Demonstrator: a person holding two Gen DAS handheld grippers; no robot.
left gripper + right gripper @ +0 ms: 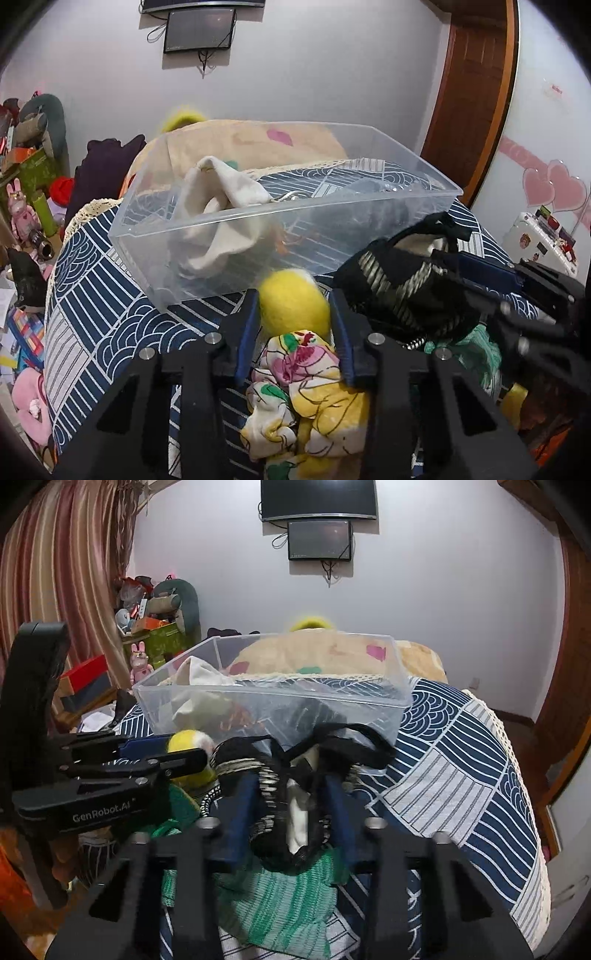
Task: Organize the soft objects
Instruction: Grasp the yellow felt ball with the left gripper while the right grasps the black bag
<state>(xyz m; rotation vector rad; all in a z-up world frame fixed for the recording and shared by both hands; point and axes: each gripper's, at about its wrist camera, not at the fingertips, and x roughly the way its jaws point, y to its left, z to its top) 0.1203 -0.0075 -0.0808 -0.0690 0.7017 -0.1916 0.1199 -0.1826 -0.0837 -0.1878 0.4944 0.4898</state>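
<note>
— Surface? Container?
— Blue-and-white patterned bedspread (461, 768). My clear plastic bin (258, 214) sits centre frame, holding a cream cloth (221, 206) at its left end.
— Left tool?
— My left gripper (295, 295) pinches a yellow felt ball (293, 299), lower centre, above a floral cloth (306, 387).
— Right?
— My right gripper (291, 797) is clamped on a black-and-silver fabric bundle (273, 794), just before the bin, over green knitwear (280, 897).

Ball (293, 301) yellow. Scarf (306, 391) yellow-white, pink flowers, green leaves. Pouch (295, 790) black, silver stripes. Knit cloth (280, 897) green. Bedcover (461, 775) navy, white wave and stripe pattern. Sock (218, 218) cream. Box (280, 218) clear.
</note>
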